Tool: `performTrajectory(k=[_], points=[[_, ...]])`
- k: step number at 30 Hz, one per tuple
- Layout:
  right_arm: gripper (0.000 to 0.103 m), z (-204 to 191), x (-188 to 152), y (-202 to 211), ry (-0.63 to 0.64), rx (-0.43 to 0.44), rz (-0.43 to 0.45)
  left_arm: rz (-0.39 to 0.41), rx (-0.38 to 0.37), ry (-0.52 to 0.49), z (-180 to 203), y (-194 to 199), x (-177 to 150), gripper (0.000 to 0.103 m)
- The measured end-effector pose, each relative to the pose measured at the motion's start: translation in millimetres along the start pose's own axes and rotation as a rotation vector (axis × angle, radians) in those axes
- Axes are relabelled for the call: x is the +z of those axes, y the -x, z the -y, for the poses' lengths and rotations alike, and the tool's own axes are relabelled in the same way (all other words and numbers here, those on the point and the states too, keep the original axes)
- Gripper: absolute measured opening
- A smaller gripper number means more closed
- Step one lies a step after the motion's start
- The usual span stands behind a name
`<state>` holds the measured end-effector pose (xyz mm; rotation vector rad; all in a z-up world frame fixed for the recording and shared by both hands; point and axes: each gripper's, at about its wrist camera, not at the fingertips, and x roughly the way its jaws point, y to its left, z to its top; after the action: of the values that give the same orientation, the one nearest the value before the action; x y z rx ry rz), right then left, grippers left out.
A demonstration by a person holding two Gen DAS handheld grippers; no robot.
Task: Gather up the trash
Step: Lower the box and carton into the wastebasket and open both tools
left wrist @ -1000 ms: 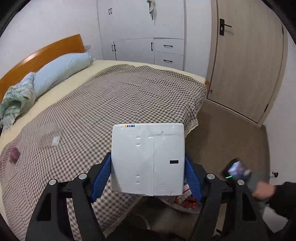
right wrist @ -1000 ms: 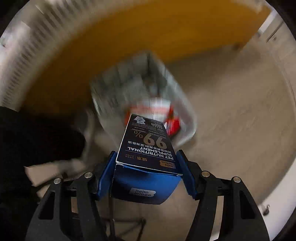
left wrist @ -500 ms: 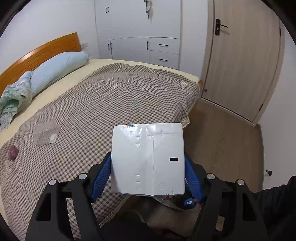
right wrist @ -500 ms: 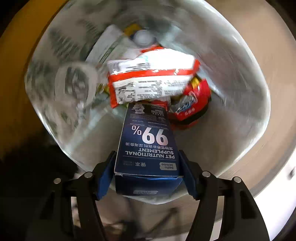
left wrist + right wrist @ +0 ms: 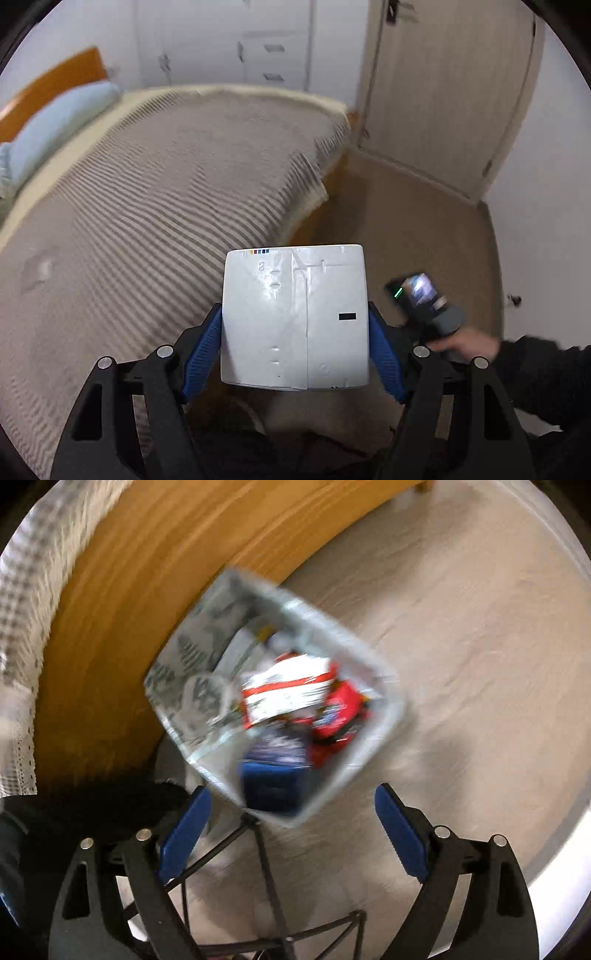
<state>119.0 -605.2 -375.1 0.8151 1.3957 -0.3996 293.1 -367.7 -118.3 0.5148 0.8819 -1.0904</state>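
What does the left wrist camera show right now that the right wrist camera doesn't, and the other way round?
Only the left wrist view shows the left gripper shut on the white box, the checked bedspread, the blue pillow, the door and the drawers.

Only the right wrist view shows the trash bag with the blue box and red and white wrappers inside, and the right gripper's open, empty jaws.

Both show the pale floor and the bed's wooden side.
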Motion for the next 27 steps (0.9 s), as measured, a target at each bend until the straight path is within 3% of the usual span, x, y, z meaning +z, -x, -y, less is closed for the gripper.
performTrajectory(k=[8, 13, 20, 24, 27], points=[[0.086, 78.9, -14.3, 31.8, -0.172, -0.024, 0.081, -0.214, -0.118, -0.118, 53.5, -146.9, -1.9, 0.071], [0.086, 94.8, -26.1, 31.1, -0.199, -0.01, 0.083, -0.322, -0.105, -0.179, 87.3, -228.5, -7.0, 0.071], [0.086, 106.2, -31.2, 20.9, -0.207, -0.005, 0.041, -0.368, -0.107, -0.193, 115.6, -278.2, -15.7, 0.071], [0.086, 104.5, -28.5, 21.7, -0.199, -0.004, 0.051, -0.441, -0.102, -0.203, 124.6, -315.0, -50.0, 0.071], [0.086, 102.1, -31.0, 22.7, -0.191, -0.024, 0.059, -0.559, -0.122, -0.243, 130.4, -344.1, -84.3, 0.072]])
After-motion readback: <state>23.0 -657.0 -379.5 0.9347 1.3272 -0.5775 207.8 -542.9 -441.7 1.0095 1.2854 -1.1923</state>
